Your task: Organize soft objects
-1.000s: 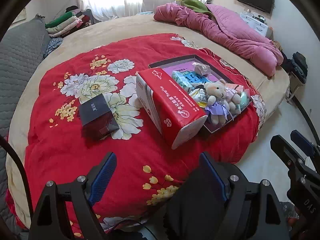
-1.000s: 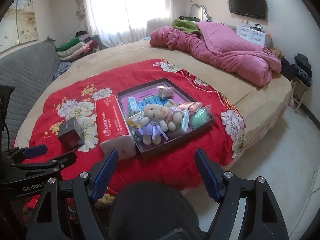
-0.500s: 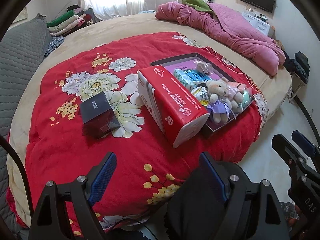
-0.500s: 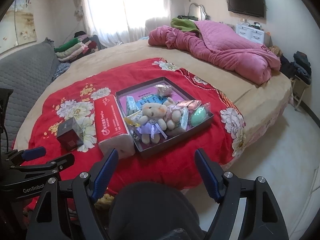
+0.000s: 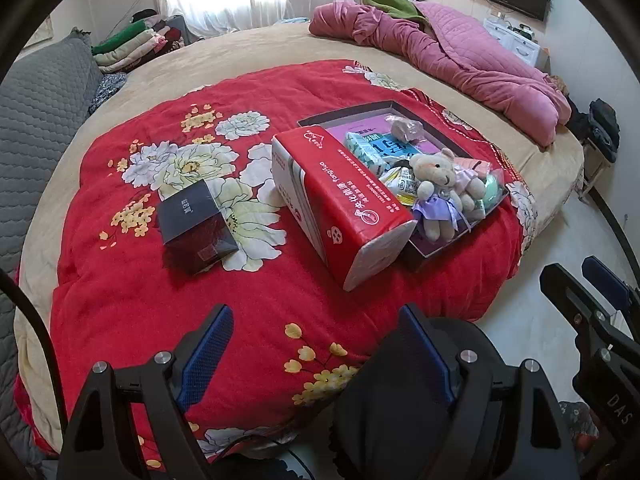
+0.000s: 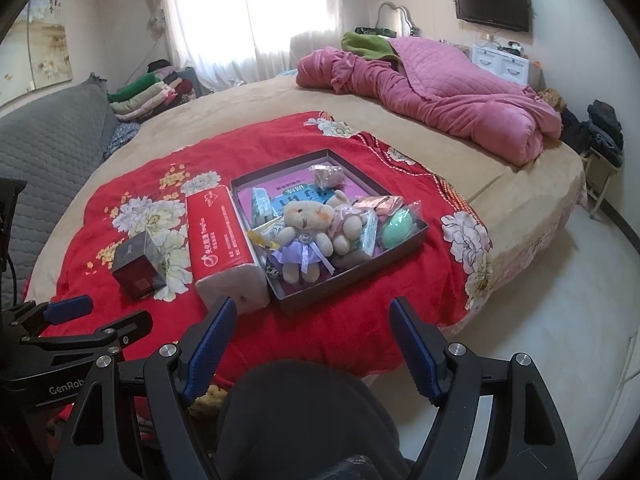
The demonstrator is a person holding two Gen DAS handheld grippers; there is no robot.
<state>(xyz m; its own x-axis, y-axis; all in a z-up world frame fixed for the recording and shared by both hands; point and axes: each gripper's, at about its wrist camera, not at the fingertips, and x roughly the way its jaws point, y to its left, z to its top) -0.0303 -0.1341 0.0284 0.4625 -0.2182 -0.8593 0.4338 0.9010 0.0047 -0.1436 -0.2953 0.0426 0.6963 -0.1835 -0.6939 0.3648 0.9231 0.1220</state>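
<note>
Both grippers are hanging back off the bed edge, holding nothing: left gripper (image 5: pixel 316 350) w/ jaws wide, right gripper (image 6: pixel 312 340) w/ jaws wide too. Soft stuff is mostly sitting in the dark tray (image 6: pixel 352 276) on the red blanket (image 5: pixel 120 288): teddy bear (image 6: pixel 304 236), a smaller pink plush (image 6: pixel 348 224) leaning on it, a green pouch (image 6: pixel 396 232) and approx. 4 wrapped packets. Red tissue pack (image 5: pixel 340 200) is lying outside, touching the tray's left wall; dark box (image 5: pixel 196 224) is sitting apart. Fits either tray filled and sorted, or contents waiting to be taken out; can't tell which.
</note>
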